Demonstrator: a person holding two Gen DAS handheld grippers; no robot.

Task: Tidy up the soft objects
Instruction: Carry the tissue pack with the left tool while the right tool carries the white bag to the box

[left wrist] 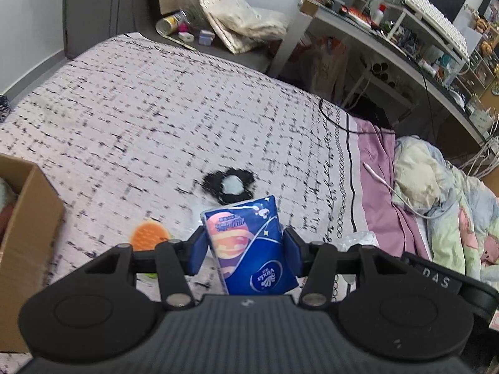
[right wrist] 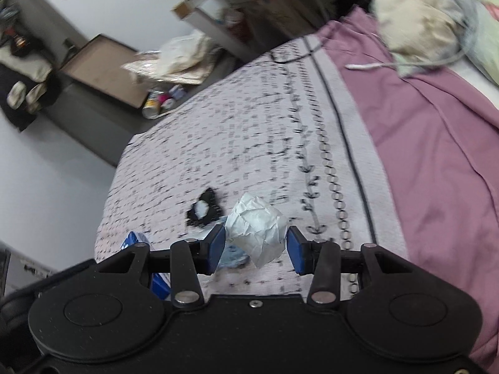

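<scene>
Cardboard shows at the left edge of the left wrist view: a box (left wrist: pixel 28 218) with something soft already lying inside, so the sorting looks begun but well short of done. The left tongs (left wrist: pixel 244 249) are clenched on a blue tissue pack (left wrist: pixel 249 243), held upright between the pads and lifted clear of the bed (left wrist: pixel 156 109). The right tongs (right wrist: pixel 255 249) carry a crumpled white wad (right wrist: pixel 257 227); the left pad touches it, the right pad sits just beside it, so the grip looks light and I cannot tell how firm it is.

Left on the bed, by my reading: a black ring with a pale centre (left wrist: pixel 229 184), an orange piece (left wrist: pixel 149 235) just beside the left tongs, and a clear crinkled scrap (left wrist: pixel 358 238) near the right finger. Both held things have yet to reach the box.

For room, the patterned cover is broad and bare beyond the ring, so either hand can swing freely there. The box stands to the left with its near wall upright, a lip to lift over. To the right, the cover gives way to a purple sheet (right wrist: pixel 436 155) and a heaped quilt (left wrist: pixel 443 202) with a white cable (left wrist: pixel 380 177) across it, which could snag. The far bed edge drops to floor clutter, and a crowded desk (left wrist: pixel 389 40) stands beyond the right corner.
</scene>
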